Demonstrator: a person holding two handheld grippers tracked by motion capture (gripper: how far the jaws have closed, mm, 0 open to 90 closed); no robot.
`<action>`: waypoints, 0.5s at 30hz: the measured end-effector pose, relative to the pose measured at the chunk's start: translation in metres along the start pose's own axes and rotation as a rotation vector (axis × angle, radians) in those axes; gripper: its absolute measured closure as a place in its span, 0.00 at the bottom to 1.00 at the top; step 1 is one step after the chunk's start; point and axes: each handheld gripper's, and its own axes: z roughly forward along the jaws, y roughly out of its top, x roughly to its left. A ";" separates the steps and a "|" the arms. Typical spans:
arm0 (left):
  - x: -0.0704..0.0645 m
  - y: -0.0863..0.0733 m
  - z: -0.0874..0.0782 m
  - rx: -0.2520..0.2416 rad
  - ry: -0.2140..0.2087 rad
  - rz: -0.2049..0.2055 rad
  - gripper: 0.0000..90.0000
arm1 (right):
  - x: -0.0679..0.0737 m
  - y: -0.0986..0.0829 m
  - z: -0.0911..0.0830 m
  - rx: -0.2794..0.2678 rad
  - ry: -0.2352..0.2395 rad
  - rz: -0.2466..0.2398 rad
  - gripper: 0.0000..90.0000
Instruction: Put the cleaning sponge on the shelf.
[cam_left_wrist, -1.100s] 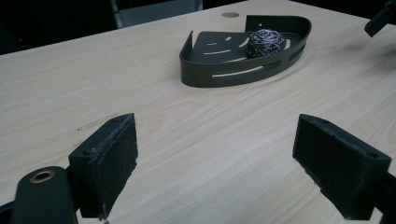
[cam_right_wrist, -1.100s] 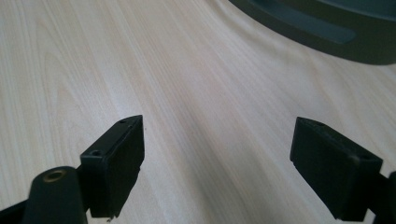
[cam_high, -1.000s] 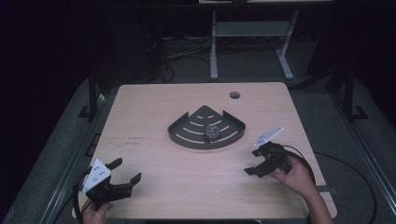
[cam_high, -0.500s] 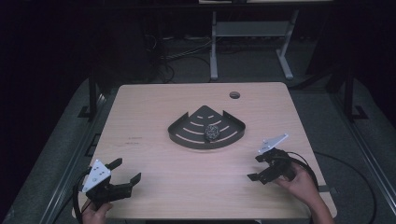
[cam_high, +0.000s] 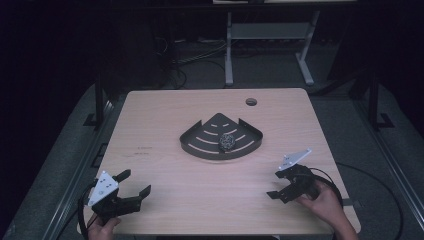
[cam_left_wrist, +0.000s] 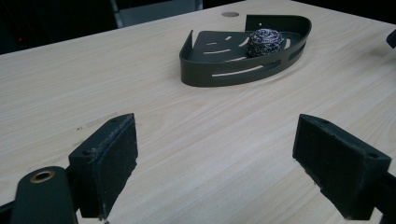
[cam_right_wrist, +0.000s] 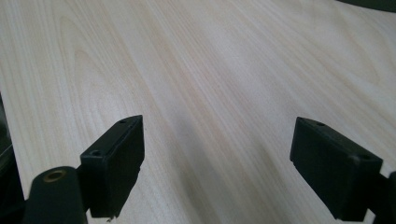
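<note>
- High view, nearest the person's edge of the desk (cam_high: 165, 125): the left gripper (cam_high: 131, 184) sits over the near left corner, held from below by a hand (cam_high: 102, 227); its jaws stand wide apart with nothing between them; a grey three-cornered plate rides on top of it.
- Over the near right corner the right gripper (cam_high: 276, 185) is held by the person's right hand (cam_high: 325, 200), its cable looping just behind; its jaws point toward the desk's middle, spread wide and empty; it too carries a grey plate.
- Left gripper view: both black jaws rise from the bottom, far apart, gripping nothing; bare pale wood lies between them; well ahead stands the dark corner shelf tray (cam_left_wrist: 219, 77) with slotted floor and low curved wall.
- Right gripper view: the two jaws are open wide over bare wood grain; nothing is held.
- Farther in, at the middle of the desk, the corner shelf tray (cam_high: 192, 145) rests flat, its curved wall toward the person and its point toward the far edge; it is well apart from both grippers.
- Inside that tray, right of its centre, lies a steel wool scourer (cam_high: 226, 142), a dark metallic ball; seen also in the left gripper view (cam_left_wrist: 265, 41) toward the tray's far right side.
- Farthest, near the far edge right of centre, a round cable hole (cam_high: 251, 102) opens in the desk; beyond it a white frame stands on the dark floor.
</note>
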 end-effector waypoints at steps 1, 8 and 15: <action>0.000 0.000 0.000 0.000 0.000 0.000 0.15 | 0.000 -0.001 0.000 0.001 -0.001 0.000 0.19; 0.000 0.000 0.000 0.000 0.000 -0.002 0.15 | 0.003 -0.010 -0.002 -0.007 -0.007 0.008 0.19; 0.000 -0.001 0.000 0.004 0.001 -0.002 0.15 | 0.005 -0.018 -0.001 -0.009 -0.008 0.016 0.19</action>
